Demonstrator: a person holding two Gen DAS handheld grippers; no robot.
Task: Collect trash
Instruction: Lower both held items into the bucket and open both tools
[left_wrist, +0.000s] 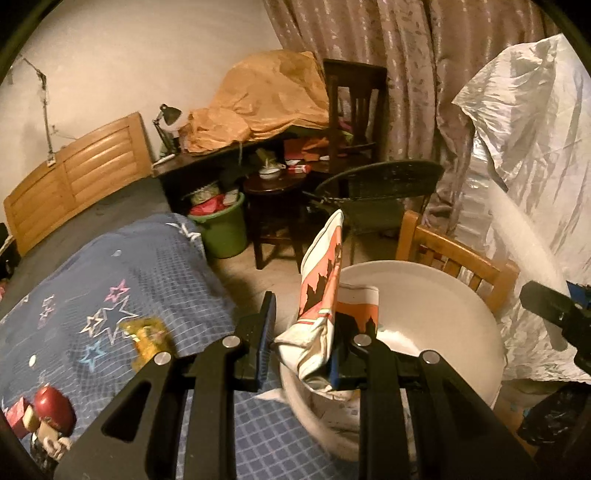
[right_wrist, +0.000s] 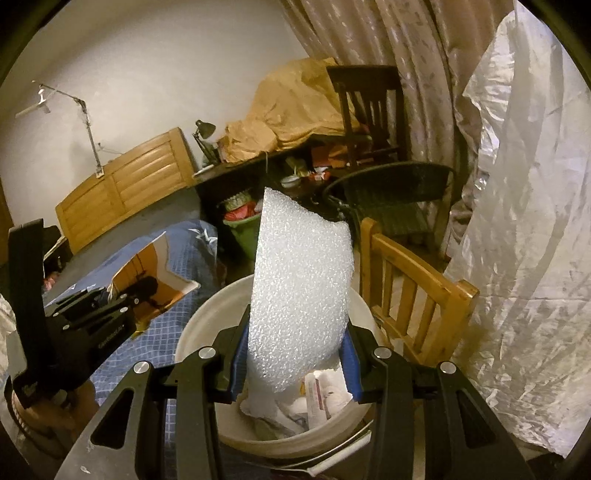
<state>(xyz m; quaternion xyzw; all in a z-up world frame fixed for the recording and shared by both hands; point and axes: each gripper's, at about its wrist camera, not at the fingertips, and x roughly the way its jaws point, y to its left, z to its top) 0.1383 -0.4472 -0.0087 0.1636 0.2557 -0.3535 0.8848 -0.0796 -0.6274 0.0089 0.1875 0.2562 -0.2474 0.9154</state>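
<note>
A sheet of white foam wrap (right_wrist: 299, 291) stands upright between my right gripper (right_wrist: 295, 369) jaws, pinched near its lower end, its long axis running up and away from the blue pads, directly over the mouth of the white bucket (right_wrist: 199, 332). Crumpled paper and wrappers (right_wrist: 321, 398) already lie in the bottom of that bucket. My left gripper (left_wrist: 301, 347) is clamped on an orange-and-white printed wrapper (left_wrist: 319, 295), which also points upward from the jaws; the wrapper sits pressed against the right-hand pad, with a visible gap on the other side, so I judge the hold to be a thin pinch rather than a full squeeze. It hangs at the near rim of the same bucket (left_wrist: 443, 295), just at the bed's edge.

The drop turns on one thing: both pieces rise above the jaws, while the bucket opening lies below and slightly ahead. My right hand looks better centred over the opening; my left is nearer the rim, so its wrapper could catch the edge or fall onto the blue star-print bedspread (left_wrist: 147, 277).

A yellow packet (left_wrist: 147, 336) on the bedspread appears to remain uncollected. Beside the bucket stand a wooden chair (right_wrist: 406, 280) and a crinkled plastic sheet (right_wrist: 517, 258).
</note>
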